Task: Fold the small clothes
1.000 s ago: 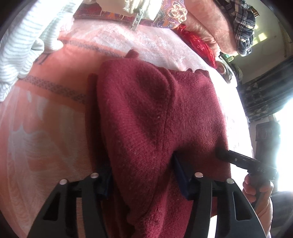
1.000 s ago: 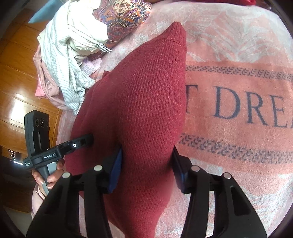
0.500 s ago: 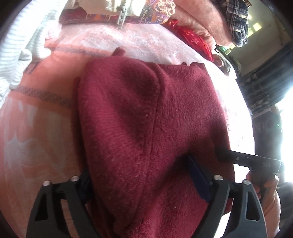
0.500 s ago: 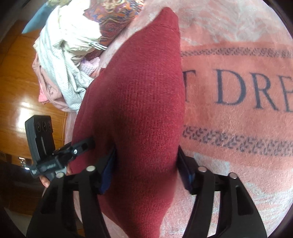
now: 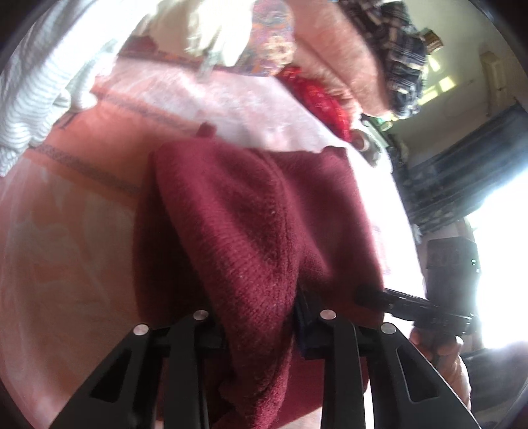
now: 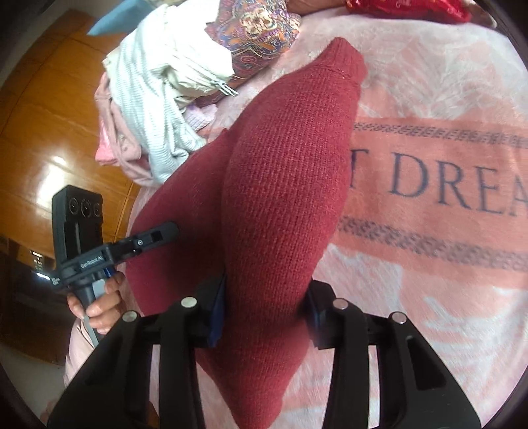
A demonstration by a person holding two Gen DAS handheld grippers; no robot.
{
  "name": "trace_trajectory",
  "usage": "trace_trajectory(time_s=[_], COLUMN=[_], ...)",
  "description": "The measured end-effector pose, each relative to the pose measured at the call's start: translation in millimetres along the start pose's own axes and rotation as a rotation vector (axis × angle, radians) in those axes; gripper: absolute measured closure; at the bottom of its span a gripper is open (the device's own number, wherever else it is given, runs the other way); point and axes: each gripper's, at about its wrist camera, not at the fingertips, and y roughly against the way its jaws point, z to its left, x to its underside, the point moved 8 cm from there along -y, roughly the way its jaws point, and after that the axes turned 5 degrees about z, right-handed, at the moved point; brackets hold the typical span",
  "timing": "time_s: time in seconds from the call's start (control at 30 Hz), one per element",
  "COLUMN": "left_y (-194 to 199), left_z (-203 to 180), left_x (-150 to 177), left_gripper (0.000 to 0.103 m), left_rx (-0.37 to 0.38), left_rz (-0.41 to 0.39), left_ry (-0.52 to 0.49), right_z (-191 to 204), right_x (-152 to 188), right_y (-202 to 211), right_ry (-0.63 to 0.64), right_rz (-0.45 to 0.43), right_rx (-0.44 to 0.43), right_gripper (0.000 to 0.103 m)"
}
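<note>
The left gripper (image 5: pixel 260 316), at the bottom middle of its own frame, is clenched on a thick bunch of the maroon knit sweater (image 5: pixel 257 224), and the right gripper (image 6: pixel 264 310), low in its frame, is clamped on another fold of the same garment. Each tool also shows in the other's view, at the sweater's edge. The sweater fills the centre of both frames, partly lifted into a ridge, with its far end, a ribbed cuff or hem (image 6: pixel 346 62), lying on the pink blanket (image 6: pixel 429 264) toward the top. It looks soft, thick and limp, fairly light, and likely to sag and stretch between the two holds; the knit should grip well and not slip. Hems and seam lines seem the best places to hold, since a pinch in mid-panel drags up extra layers. At the upper left of the right view, a pile of loose clothes (image 6: pixel 158 92) and a patterned cloth (image 6: pixel 257 29) lie close to the sweater's far side and could crowd a fold in that direction; the lettered band of blanket to the right looks free.
</note>
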Motion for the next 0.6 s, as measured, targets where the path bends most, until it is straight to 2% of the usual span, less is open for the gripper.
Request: trace_trajectory(time_s=[0.1,0.2,0.33,0.43,0.5,0.6], left_y=[-2.5,-17.0,-43.7,-62.2,-79.4,-102.0], left_z=[-25.9,-53.1,-87.1,-116.5,-131.6,-131.0], left_x=[14.1,44.2,85.1,109.1,121.1,128.1], left_gripper=[0.075,0.075,0.075,0.073,0.071,0.066], left_rx=[0.017,0.04,0.083,0.093,0.053,-0.015], left_rz=[0.012,0.073,0.162,0.179,0.169,0.165], left_ry=[-0.014,-0.014,-0.036,-0.102,-0.192,-0.241], right_z=[-4.2,-12.6,-43.3,-72.2,-95.4,-116.8], right_x=[17.6,42.7,90.4,115.7,126.3,133.6], right_y=[24.6,47.0,86.8,109.3,111.7,97.4], right_ry=[0.007,0.025,-0.02,-0.071,-0.117,-0.158], right_rz=[0.019,0.056,0.07,0.056,0.047,0.045], right_rx=[0.021,0.066,0.103,0.112,0.113,0.102], right_gripper=[0.065,0.065,0.065,0.065,0.065,0.063])
